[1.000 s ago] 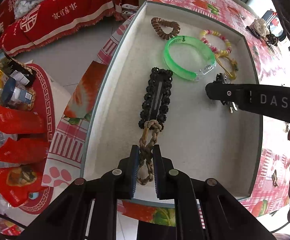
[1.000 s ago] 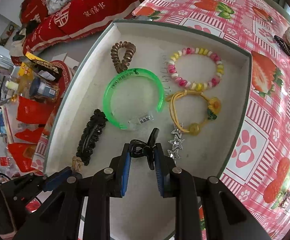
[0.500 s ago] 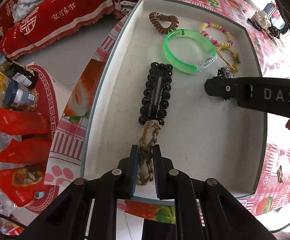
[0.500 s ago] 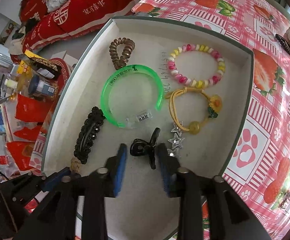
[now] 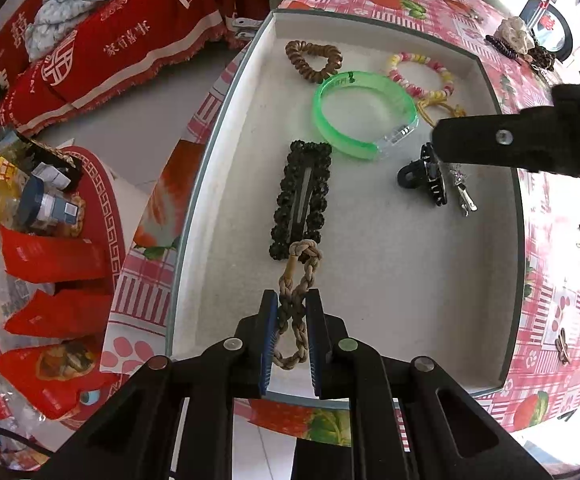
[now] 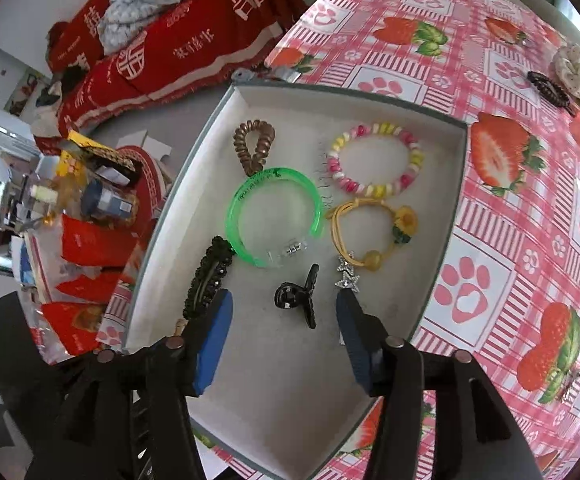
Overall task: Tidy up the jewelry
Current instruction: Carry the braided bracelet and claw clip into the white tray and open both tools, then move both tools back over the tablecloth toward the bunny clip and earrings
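One small glossy black claw clip point(image 6: 295, 295), seemingly closed, lies in tray point(image 6: 441, 216).

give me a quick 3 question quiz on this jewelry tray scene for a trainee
1. True or false: the black claw clip is clamped in the right gripper.
2. Which item sits between the left gripper's pads? A) green bangle B) braided tan cord C) pink and yellow bead bracelet
3. What does the far end of the braided tan cord touch?

Key
1. False. The clip lies on the floor of the tray, and the right gripper's jaws are opening, well clear of it on both sides.
2. B. The left jaws are also starting to open around it.
3. The black beaded snap clip, where the cord's knot overlaps its near end.
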Demonstrator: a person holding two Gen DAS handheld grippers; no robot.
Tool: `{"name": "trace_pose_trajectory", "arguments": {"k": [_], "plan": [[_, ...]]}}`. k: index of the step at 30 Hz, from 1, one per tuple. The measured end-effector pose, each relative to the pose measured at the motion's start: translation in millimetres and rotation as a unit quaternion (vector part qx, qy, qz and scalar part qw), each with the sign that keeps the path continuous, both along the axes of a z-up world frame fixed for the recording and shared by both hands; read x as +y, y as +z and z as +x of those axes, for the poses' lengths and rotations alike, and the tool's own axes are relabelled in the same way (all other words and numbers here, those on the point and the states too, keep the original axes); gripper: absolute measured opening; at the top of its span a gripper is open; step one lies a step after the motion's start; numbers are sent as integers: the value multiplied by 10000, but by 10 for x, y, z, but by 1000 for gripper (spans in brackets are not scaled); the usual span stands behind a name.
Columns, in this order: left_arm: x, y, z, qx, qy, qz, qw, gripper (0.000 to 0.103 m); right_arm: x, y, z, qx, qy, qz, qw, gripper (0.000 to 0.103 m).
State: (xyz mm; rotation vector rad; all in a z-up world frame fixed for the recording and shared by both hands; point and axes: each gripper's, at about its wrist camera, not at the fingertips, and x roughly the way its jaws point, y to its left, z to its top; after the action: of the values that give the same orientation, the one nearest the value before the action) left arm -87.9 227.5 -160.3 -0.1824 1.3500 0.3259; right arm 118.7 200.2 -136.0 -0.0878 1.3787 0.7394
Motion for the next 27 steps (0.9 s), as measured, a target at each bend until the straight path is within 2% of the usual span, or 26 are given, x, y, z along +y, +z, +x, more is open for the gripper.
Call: {"name": "trace_pose_trajectory", "arguments": {"k": [1, 2, 3, 7, 9, 12, 13, 16, 17, 23, 27], "plan": [[-3, 10, 0, 1, 9, 3, 10000, 58, -23, 15, 6, 2, -23, 19, 10000, 62], [-2, 41, -4, -37, 48, 48, 10000, 78, -57, 33, 2, 6, -62, 49, 10000, 63], [-3, 96, -17, -161, 83, 148, 9997, 93, -80, 45, 0, 11, -91, 67, 9999, 63], [-51, 223, 18, -272, -97, 258, 9992, 93, -181, 89, -12, 22, -249, 142, 9996, 64], [-58, 249, 36, -283, -154, 265, 9991, 93, -247, 104, -12, 22, -345, 172, 9993, 70], [-58, 293, 58, -347, -187, 333, 9987, 103, -364, 148, 4, 7, -498, 220, 9985, 75], [-71, 319, 70, -388, -204, 379, 9983, 103, -406, 160, 9, 2, -552, 232, 9982, 79], [-103, 355, 113, -417, -322, 410, 9978, 103, -580, 199, 21, -51, -776, 227, 9967, 81], [-126, 367, 136, -421, -380, 397, 9976, 103, -644, 204, 25, -55, -867, 209, 9960, 88], [-346, 441, 273, -535, -781, 370, 9948, 103, -1108, 220, 40, -81, -1412, 133, 9899, 89], [-529, 476, 385, -580, -1094, 285, 9919, 103, -1541, 188, 4, -68, -1828, -116, 9831, 89]]}}
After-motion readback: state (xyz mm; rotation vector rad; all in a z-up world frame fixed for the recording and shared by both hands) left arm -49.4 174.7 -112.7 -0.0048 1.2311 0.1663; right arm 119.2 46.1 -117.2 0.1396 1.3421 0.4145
